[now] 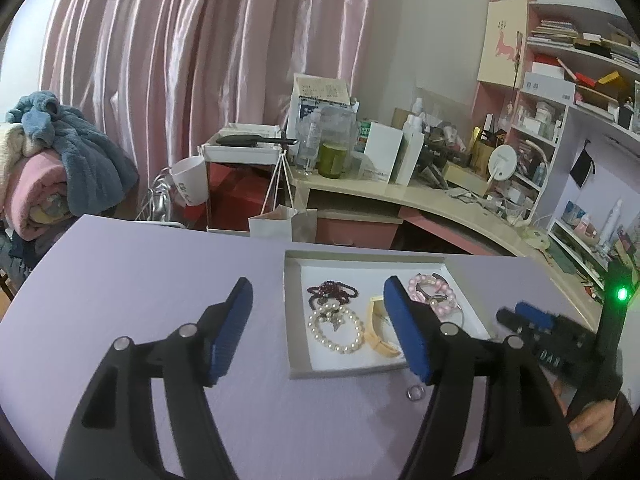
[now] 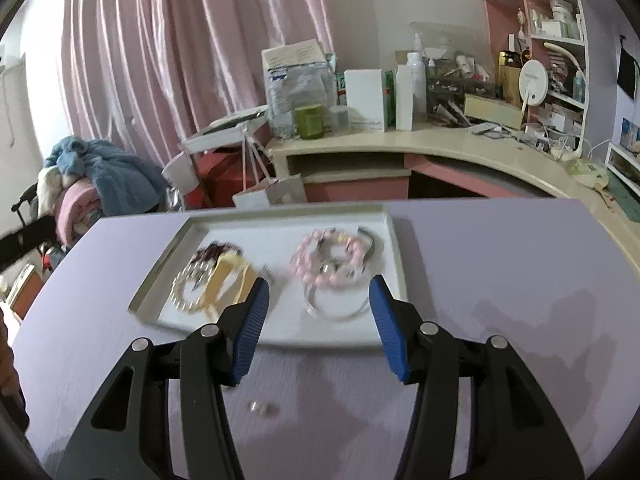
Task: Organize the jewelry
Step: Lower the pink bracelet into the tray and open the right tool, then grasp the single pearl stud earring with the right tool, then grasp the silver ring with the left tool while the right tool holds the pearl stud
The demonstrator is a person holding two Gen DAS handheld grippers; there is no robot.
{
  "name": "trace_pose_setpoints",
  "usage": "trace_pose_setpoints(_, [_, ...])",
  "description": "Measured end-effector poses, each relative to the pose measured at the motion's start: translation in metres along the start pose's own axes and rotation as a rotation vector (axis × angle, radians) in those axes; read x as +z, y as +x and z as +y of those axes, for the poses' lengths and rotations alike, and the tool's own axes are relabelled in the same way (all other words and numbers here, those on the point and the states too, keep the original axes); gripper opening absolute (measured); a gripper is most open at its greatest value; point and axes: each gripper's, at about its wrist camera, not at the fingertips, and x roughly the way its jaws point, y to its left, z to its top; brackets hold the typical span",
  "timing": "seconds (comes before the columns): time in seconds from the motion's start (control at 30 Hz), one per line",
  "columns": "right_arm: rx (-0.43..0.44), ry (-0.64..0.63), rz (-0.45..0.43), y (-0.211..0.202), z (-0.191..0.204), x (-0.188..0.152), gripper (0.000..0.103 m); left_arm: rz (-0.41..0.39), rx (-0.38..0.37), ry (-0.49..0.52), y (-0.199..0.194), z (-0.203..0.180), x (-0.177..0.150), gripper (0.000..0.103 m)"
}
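A shallow white tray (image 1: 298, 364) on the lilac table holds a dark red bead bracelet (image 1: 332, 291), a white pearl bracelet (image 1: 336, 330), a cream bangle (image 1: 378, 330), a pink bead bracelet (image 1: 434, 294) and a thin silver bangle (image 1: 460, 314). A small silver ring (image 1: 416, 393) lies on the table in front of the tray. My left gripper (image 1: 318, 312) is open and empty above the tray's left edge. My right gripper (image 2: 316, 308) is open and empty over the tray's (image 2: 384, 216) near edge; the ring (image 2: 260, 407) shows blurred below it. The right gripper also shows in the left wrist view (image 1: 528, 316).
The lilac table (image 1: 140, 280) ends at its far edge just behind the tray. Beyond it stand a cluttered curved desk (image 1: 440, 196), shelves (image 1: 560, 92), a paper bag (image 1: 280, 222) and a pile of blankets (image 1: 60, 168) before pink curtains.
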Motion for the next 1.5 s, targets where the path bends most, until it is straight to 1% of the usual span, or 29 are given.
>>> trace_pose_setpoints(0.23, [0.027,-0.026,0.084,-0.001,0.014,-0.039,0.053,-0.02,0.001,-0.009,-0.034,0.009,-0.015,0.072])
trace_pose_setpoints(0.4, [0.041,-0.094,0.148,0.006,0.036,-0.061,0.046,-0.029,0.0,-0.009,-0.05,0.014,-0.023,0.073])
trace_pose_setpoints(0.6, [0.029,-0.138,0.213,0.02,0.051,-0.074,0.038,-0.039,0.004,-0.004,-0.064,0.019,-0.03,0.073])
trace_pose_setpoints(0.73, [0.02,-0.126,0.227,0.024,0.05,-0.073,0.037,-0.036,0.006,-0.005,-0.067,0.022,-0.033,0.073])
trace_pose_setpoints(0.83, [0.011,-0.136,0.261,0.031,0.052,-0.074,0.035,-0.027,0.004,-0.007,-0.066,0.025,-0.035,0.073])
trace_pose_setpoints(0.87, [0.004,-0.146,0.256,0.031,0.053,-0.074,0.032,-0.023,0.002,-0.008,-0.064,0.025,-0.035,0.073])
trace_pose_setpoints(1.03, [-0.008,-0.156,0.26,0.034,0.054,-0.072,0.028,-0.008,-0.001,0.0,-0.059,0.022,-0.037,0.073])
trace_pose_setpoints(1.1, [-0.006,-0.156,0.26,0.034,0.053,-0.071,0.02,-0.002,0.0,0.006,-0.056,0.02,-0.037,0.073])
trace_pose_setpoints(1.3, [-0.013,-0.145,0.265,0.032,0.048,-0.072,0.02,0.031,-0.013,0.011,-0.045,0.012,-0.042,0.073])
trace_pose_setpoints(1.4, [-0.017,-0.115,0.265,0.025,0.035,-0.073,0.02,0.066,-0.033,0.024,-0.033,0.001,-0.049,0.073])
trace_pose_setpoints(1.5, [-0.029,-0.072,0.24,0.013,0.016,-0.069,0.02,0.112,-0.054,0.044,-0.016,-0.013,-0.059,0.076])
